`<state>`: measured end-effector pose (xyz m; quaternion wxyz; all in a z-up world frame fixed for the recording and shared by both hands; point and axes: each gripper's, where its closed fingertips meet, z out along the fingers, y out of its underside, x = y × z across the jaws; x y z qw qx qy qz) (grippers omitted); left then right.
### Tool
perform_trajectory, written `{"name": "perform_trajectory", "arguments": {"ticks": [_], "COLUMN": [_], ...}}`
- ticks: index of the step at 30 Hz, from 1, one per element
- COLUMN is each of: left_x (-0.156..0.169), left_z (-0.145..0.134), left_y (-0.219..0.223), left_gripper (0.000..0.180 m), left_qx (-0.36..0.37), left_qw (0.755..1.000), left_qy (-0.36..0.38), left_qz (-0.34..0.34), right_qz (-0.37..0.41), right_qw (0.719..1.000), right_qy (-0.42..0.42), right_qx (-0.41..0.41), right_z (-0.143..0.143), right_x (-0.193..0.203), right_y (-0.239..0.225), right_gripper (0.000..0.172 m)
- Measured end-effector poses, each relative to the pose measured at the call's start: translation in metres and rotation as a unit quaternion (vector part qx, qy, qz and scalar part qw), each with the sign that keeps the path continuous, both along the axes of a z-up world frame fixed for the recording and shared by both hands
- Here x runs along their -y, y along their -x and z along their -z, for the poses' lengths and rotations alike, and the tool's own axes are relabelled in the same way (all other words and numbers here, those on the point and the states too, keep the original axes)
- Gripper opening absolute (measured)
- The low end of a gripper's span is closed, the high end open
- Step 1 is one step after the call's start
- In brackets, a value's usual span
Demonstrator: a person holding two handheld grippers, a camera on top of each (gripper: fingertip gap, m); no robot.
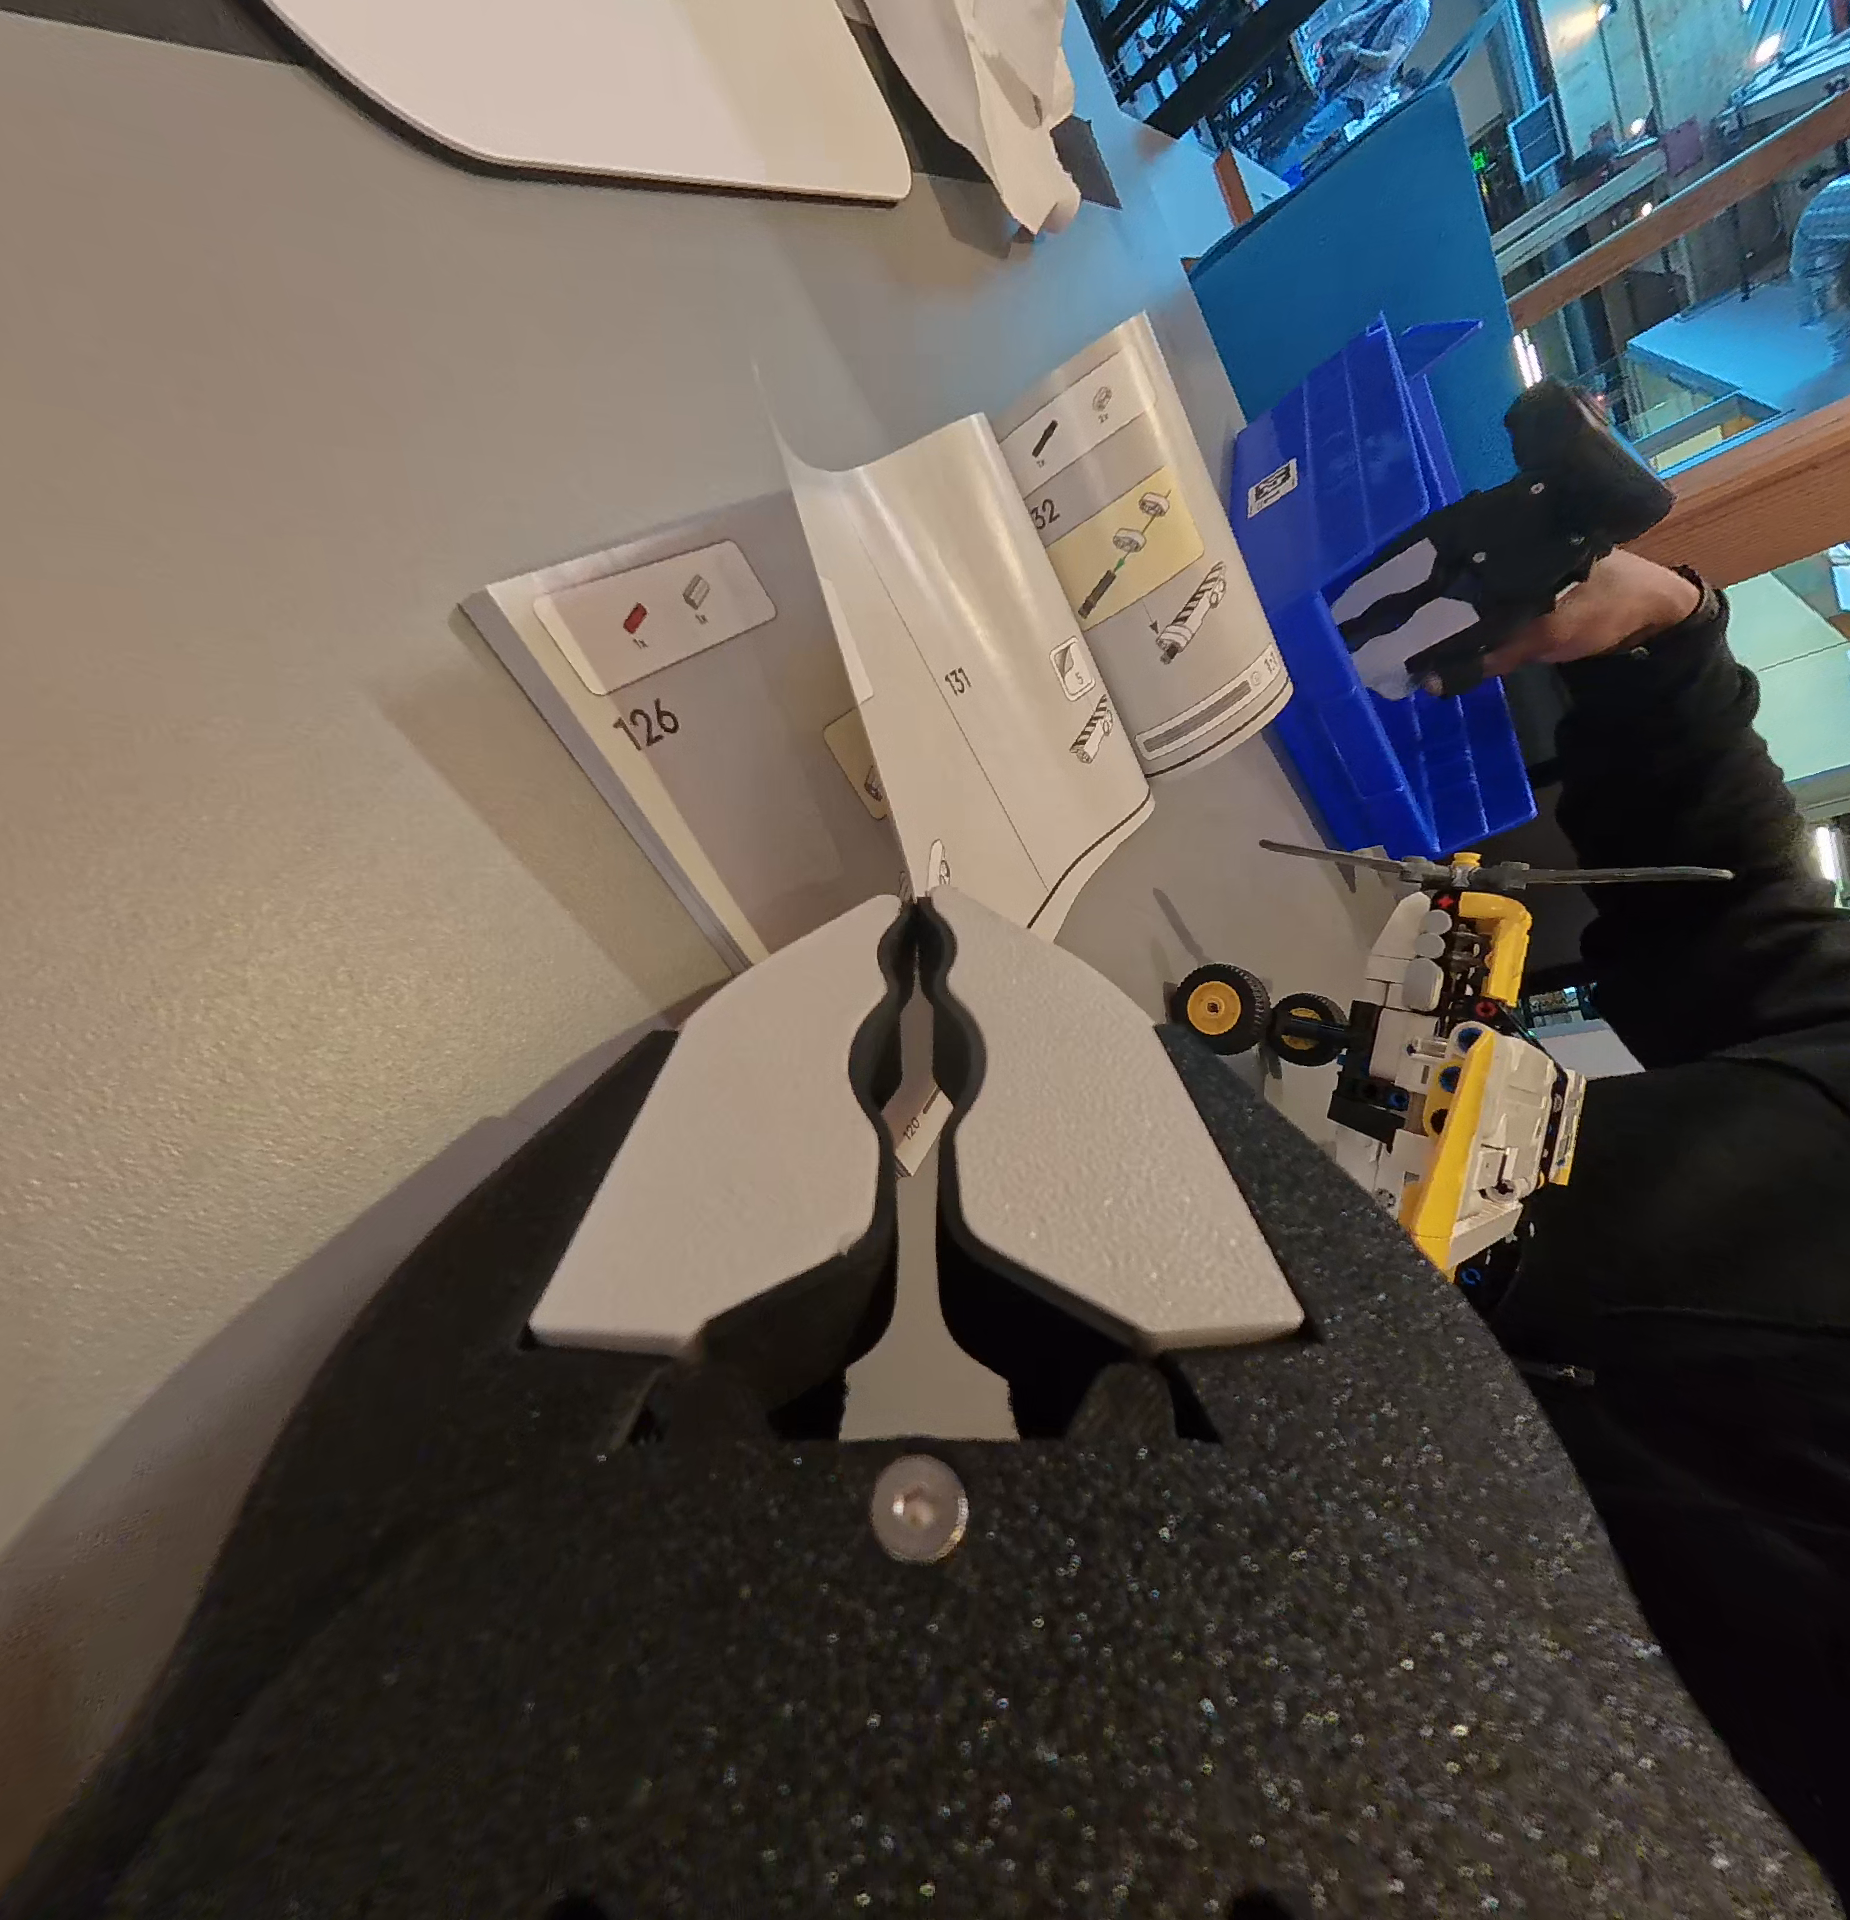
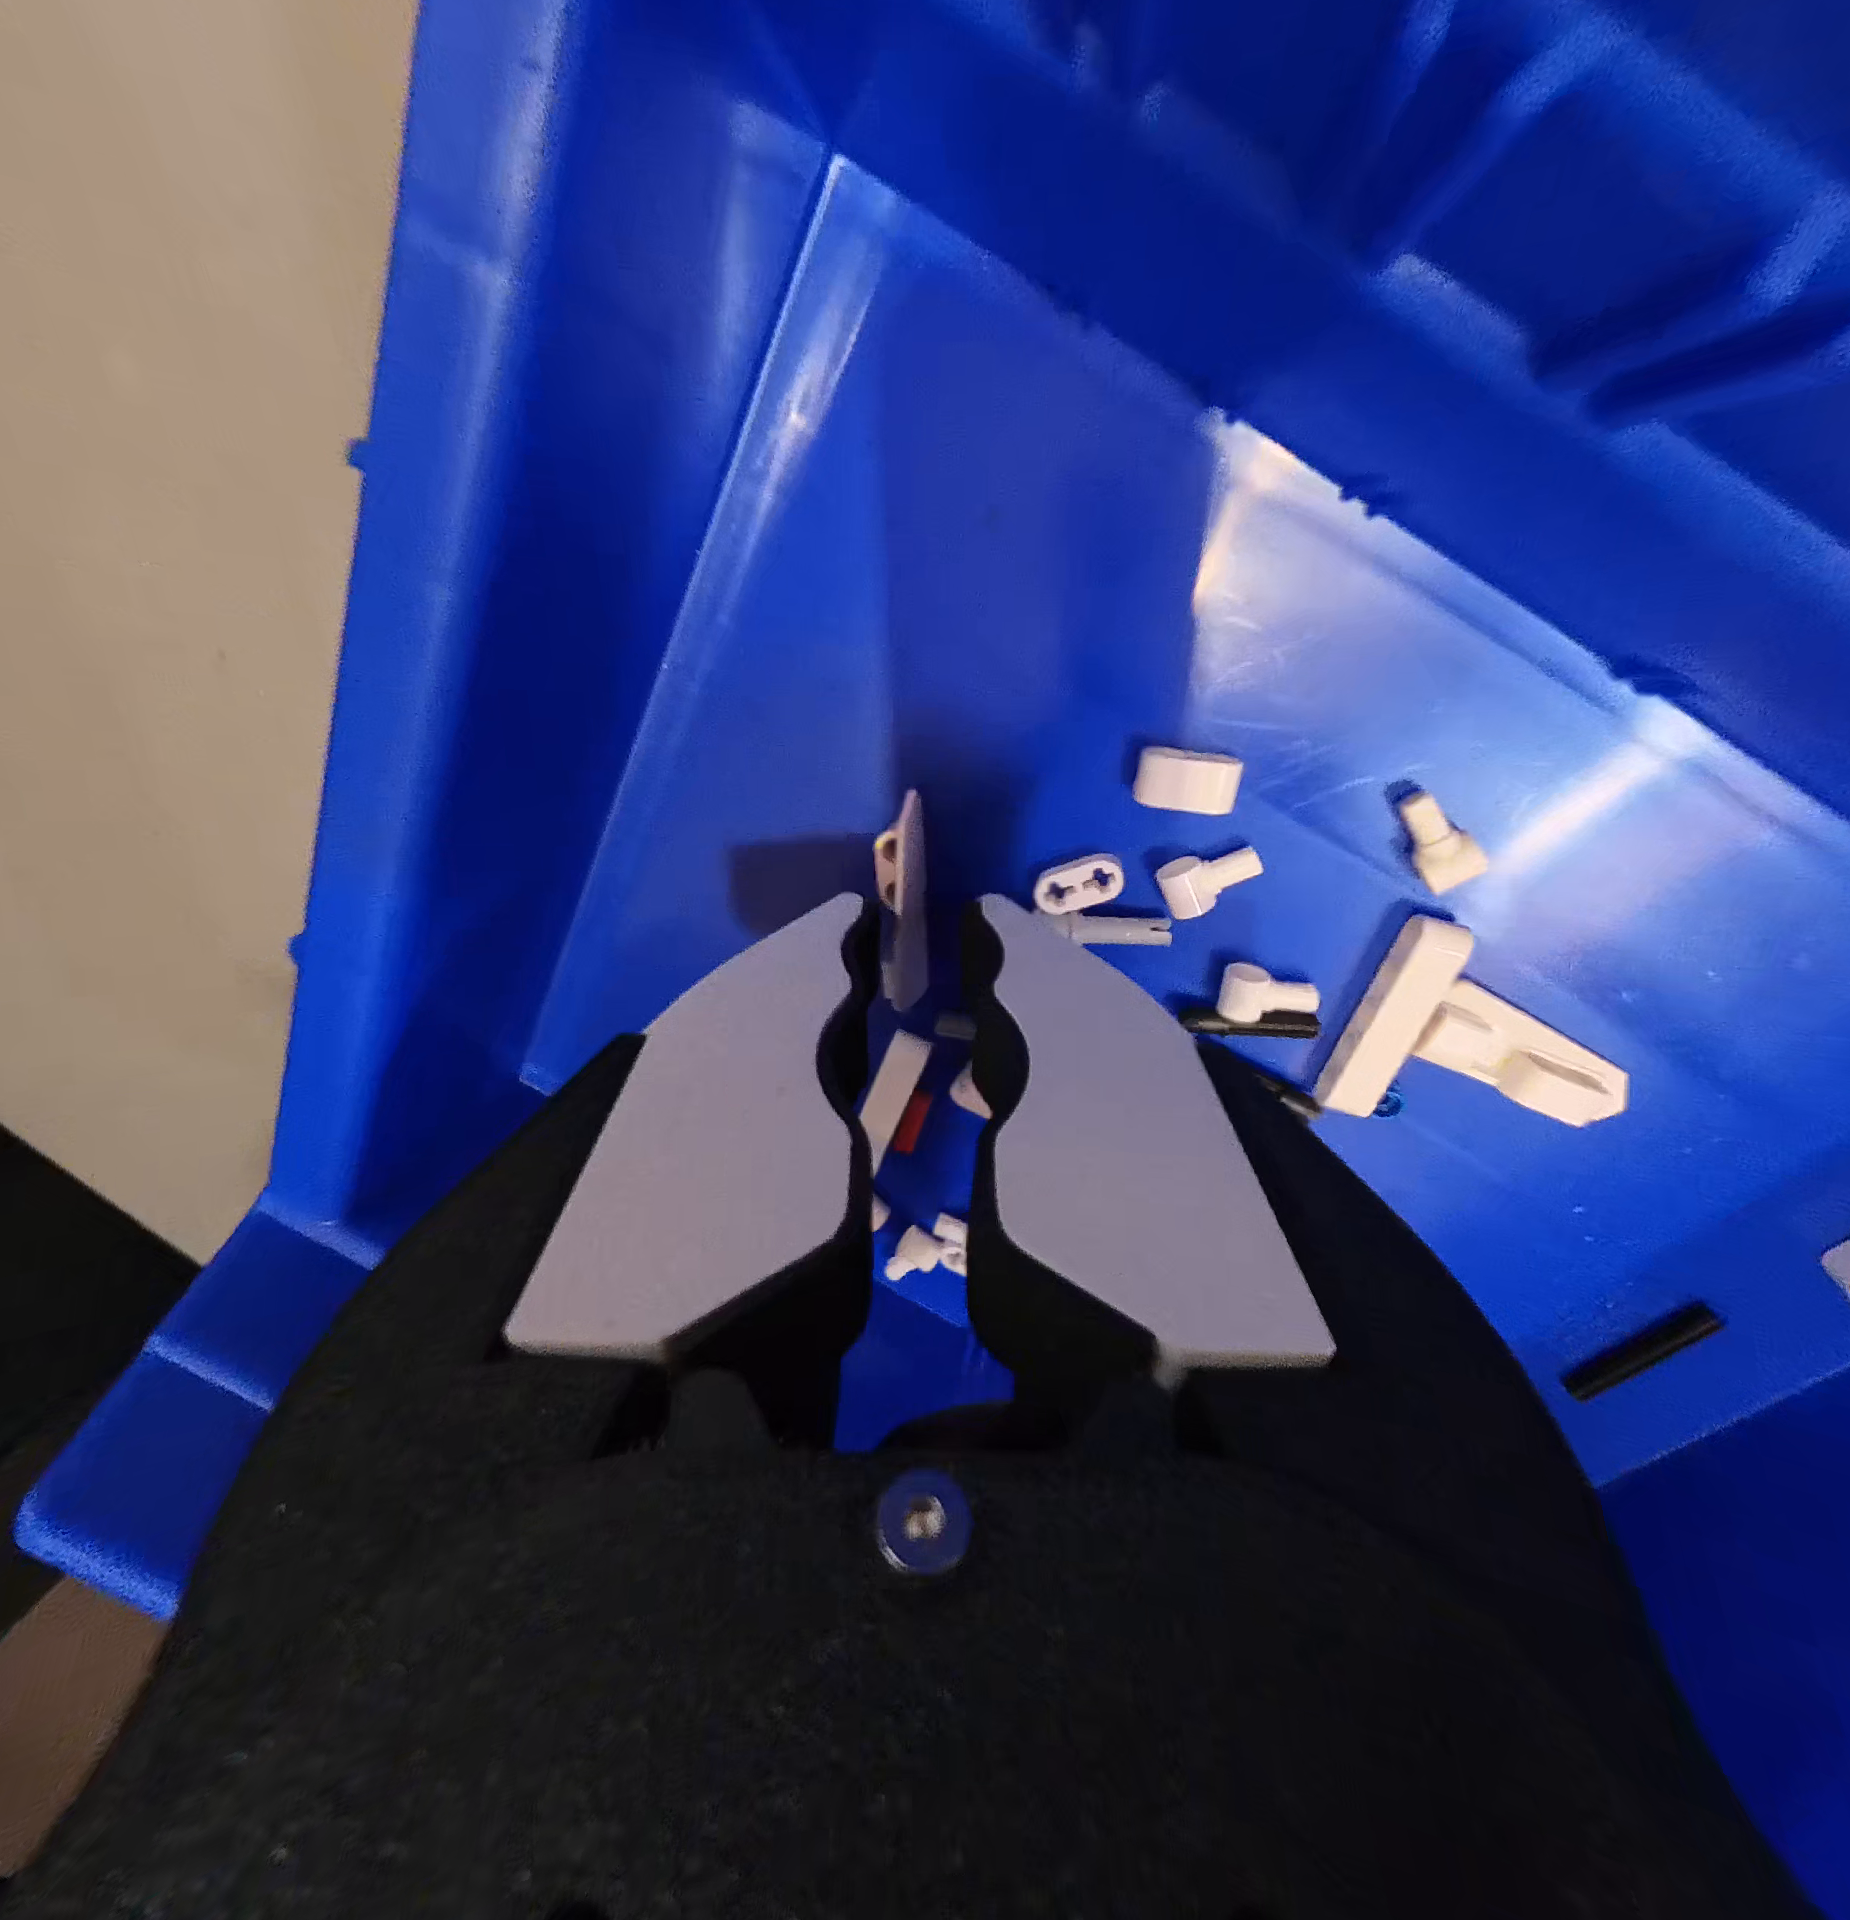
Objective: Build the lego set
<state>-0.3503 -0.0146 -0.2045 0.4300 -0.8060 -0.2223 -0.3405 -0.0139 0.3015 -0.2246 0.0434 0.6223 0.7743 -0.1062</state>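
My left gripper point(image 1: 916, 920) is pinched tight, pads pressed on the bottom edge of a lifted page point(image 1: 962, 665) of the instruction booklet point(image 1: 692, 727); the booklet lies open on the grey table point(image 1: 277, 520), page standing up off it. Taking the blue bin point(image 1: 1388, 623) as my landmark: booklet sits just left of the bin in the left wrist view; the brick helicopter point(image 1: 1440, 1070), yellow and white w/ grey rotor and yellow-hubbed wheels, stands near the bin's front corner, btwn bin and my left gripper; a dark sleeve point(image 1: 1731, 1143) crosses behind it.

My right gripper point(image 2: 921, 914) is inside the bin, jaws narrow but parted; a thin flat grey piece point(image 2: 908, 914) stands on edge btwn them; it sits against the left finger point(image 2: 755, 1091), w/ a clear gap to the right one, so not clamped. On the bin floor point(image 2: 1004, 571), right of that piece: small white connectors point(image 2: 1207, 878), a white rounded block point(image 2: 1186, 779), a bigger white assembly point(image 2: 1451, 1029), black pins point(image 2: 1643, 1345); more white bits and a red one point(image 2: 916, 1117) show btwn my fingers lower down. Bin wall point(image 2: 485, 623) is left of the piece, table beyond it.
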Motion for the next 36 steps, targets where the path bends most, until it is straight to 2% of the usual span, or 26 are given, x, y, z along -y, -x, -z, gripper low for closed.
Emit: {"name": "perform_trajectory", "arguments": {"ticks": [19,24,30,36], "left_x": [0.0,0.001,0.001,0.001], "left_z": [0.0,0.0,0.0,0.001], "left_y": [0.002,0.001,0.001,0.0], "left_gripper": [0.0,0.0,0.0,0.0], "left_qx": [-0.004,-0.01,-0.027,-0.047], "left_qw": [1.0,1.0,1.0,0.999], "left_qy": [-0.001,0.0,0.0,0.0], "left_qz": [-0.007,-0.008,-0.011,-0.017], "right_qz": [0.012,-0.013,-0.042,-0.07], "right_qw": [0.997,0.995,0.993,0.991], "right_qy": [0.011,0.01,-0.01,-0.006], "right_qx": [-0.075,-0.093,-0.111,-0.113], "right_z": [-0.01,-0.016,-0.03,-0.026], "right_x": [-0.014,-0.011,-0.028,-0.037], "right_y": [-0.004,-0.007,-0.007,-0.014], "right_gripper": [0.014,0.015,0.016,0.018]}}
